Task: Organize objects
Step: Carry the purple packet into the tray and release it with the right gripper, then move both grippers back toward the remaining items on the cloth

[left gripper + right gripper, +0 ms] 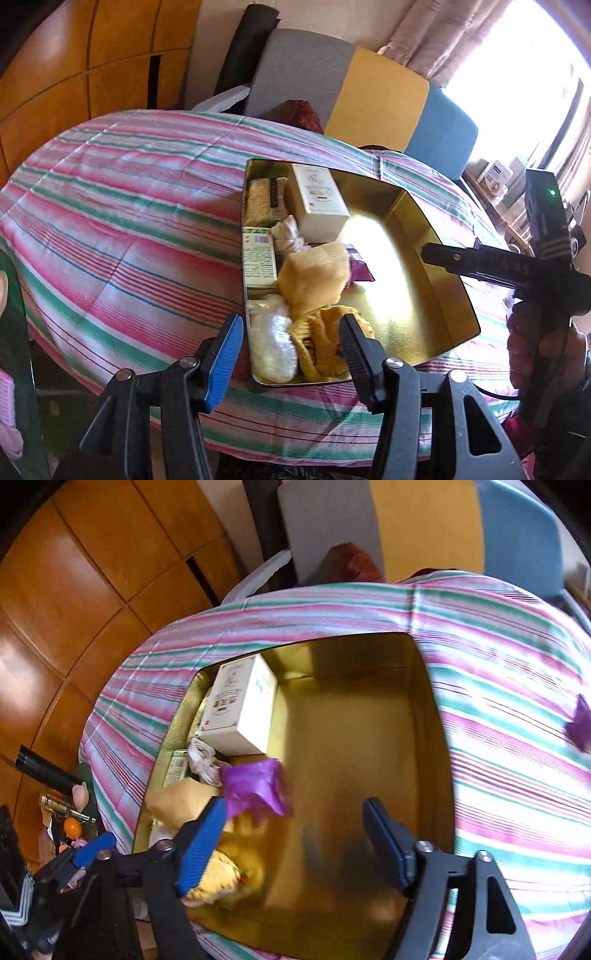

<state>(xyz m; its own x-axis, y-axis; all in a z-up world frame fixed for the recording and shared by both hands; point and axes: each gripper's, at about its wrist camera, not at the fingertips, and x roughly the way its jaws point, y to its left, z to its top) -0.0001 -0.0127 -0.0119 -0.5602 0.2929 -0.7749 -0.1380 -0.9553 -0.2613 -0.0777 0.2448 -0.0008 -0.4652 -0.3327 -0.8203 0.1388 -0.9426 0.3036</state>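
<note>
On the striped worktop [122, 206] sits the gold tin [436, 236], my landmark throughout. Left of the tin's near corner hang my left tongs [291, 354], spread partway with nothing between the pads; the tin's near left corner shows in the gap. Along the tin's left wall, far to near: a patterned packet [264, 201], a green-printed carton [258, 258], a clear plastic bundle [273, 343]. Just right of these lie a white box [240, 705], a white cord bundle [205, 758], a tan block [314, 273] and yellow cloth [325, 343]. A purple wrapper [255, 786] rests toward the tin's middle, against the tan block. Above the tin's bare right half hover my right tongs [295, 834], spread wide, pinching nothing. Right of the tin, another purple piece [580, 723] lies on the cloth, blurred.
</note>
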